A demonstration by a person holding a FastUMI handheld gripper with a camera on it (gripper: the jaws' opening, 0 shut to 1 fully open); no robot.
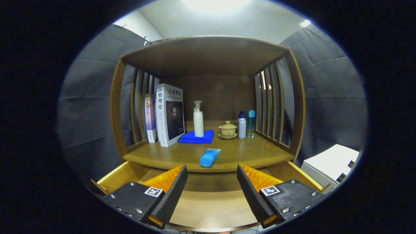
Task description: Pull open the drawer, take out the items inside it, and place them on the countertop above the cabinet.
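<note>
**Drawer open below a stocked wooden shelf**

Grey cloth walls were seen behind a brown wooden cabinet (208, 55) with slatted sides. On its countertop (253, 152) a light-blue plastic tube (209, 157) was laid near the front edge; behind it two upright books (169, 113), a white pump bottle (198, 119) on a folded blue cloth (197, 137), a lidded ceramic cup (227, 130) and two small bottles (246, 124) were arranged. Below, the pale wooden drawer (211, 201) was pulled open, its visible floor bare. The gripper (212, 177) was held over it, jaws wide apart, nothing gripped.
</note>
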